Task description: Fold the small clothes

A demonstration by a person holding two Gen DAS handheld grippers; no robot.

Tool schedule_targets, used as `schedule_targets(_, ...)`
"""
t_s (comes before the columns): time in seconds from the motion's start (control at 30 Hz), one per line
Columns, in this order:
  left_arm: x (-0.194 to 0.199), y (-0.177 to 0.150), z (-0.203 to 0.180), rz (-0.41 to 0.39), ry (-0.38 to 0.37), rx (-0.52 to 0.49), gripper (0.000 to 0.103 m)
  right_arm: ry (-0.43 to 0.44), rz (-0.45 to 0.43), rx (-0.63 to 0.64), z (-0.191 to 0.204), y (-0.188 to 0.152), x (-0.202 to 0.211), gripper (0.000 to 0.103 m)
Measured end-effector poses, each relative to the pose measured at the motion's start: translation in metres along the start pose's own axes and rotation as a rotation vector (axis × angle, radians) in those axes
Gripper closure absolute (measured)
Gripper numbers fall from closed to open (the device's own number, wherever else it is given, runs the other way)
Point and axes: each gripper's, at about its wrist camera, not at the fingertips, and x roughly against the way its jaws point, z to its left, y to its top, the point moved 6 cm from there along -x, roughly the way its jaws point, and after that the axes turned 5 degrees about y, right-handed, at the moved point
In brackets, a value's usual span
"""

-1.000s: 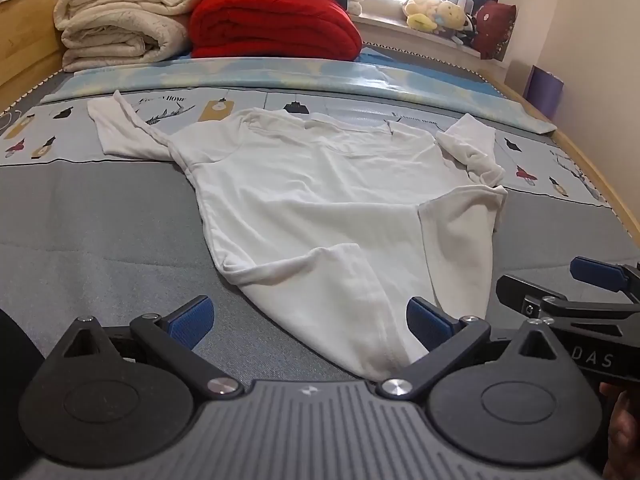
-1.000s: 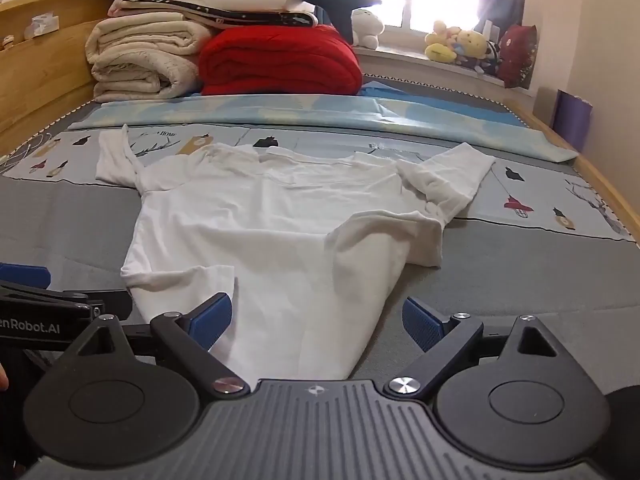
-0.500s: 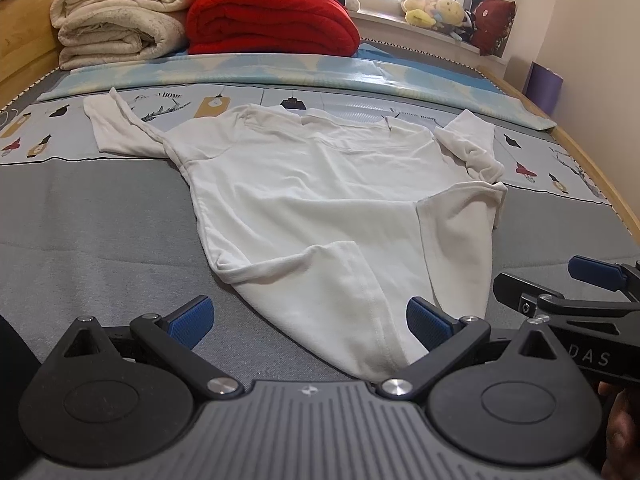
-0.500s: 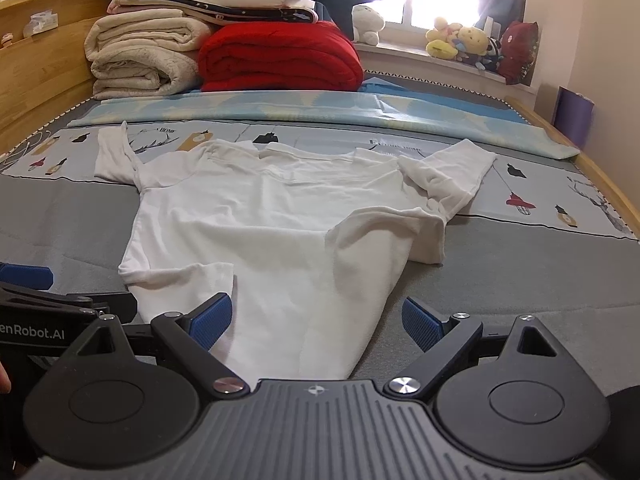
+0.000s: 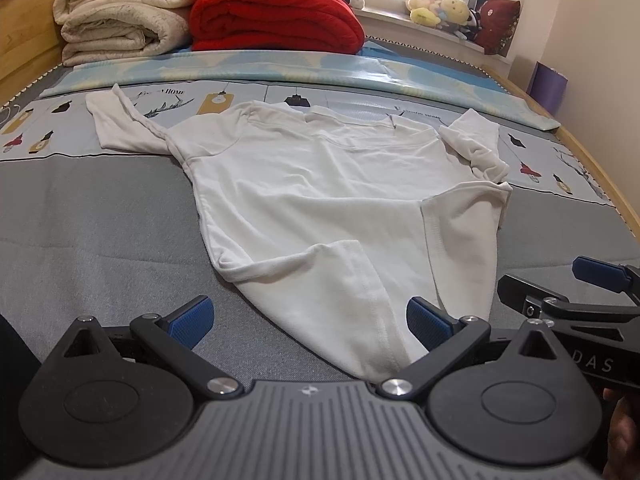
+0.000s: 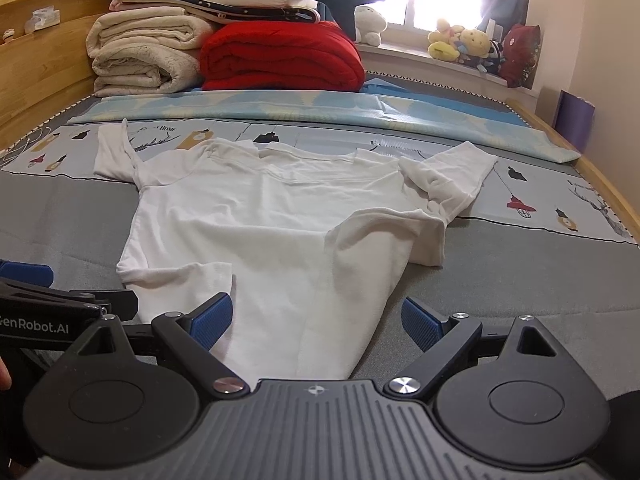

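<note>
A small white T-shirt (image 5: 320,200) lies spread on the grey bed cover, collar toward the far side, both bottom corners flipped up onto the body so the near edge forms a point. It also shows in the right wrist view (image 6: 280,224). My left gripper (image 5: 308,320) is open and empty, its blue pads on either side of the shirt's near point. My right gripper (image 6: 316,318) is open and empty over the same near edge. Each gripper shows at the edge of the other's view: the right one (image 5: 568,292), the left one (image 6: 52,292).
Folded cream blankets (image 6: 144,56) and a red blanket (image 6: 280,56) are stacked at the far end of the bed. A wooden bed frame (image 6: 608,196) runs along the right side. Plush toys (image 6: 464,44) sit on the window sill. A purple bin (image 6: 576,120) stands at the right.
Both views have shifted slightly, with the cameras tilting down a little. The shirt lies the same and both grippers stay open.
</note>
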Motion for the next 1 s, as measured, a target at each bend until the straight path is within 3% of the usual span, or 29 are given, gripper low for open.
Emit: schedule_targets(1.0, -0.0010, -0.0005, 0.0003, -0.001, -0.001, -0.005, 0.001, -0.003, 0.001, 0.003, 0.0002, -0.0004, 0.0001, 0.014)
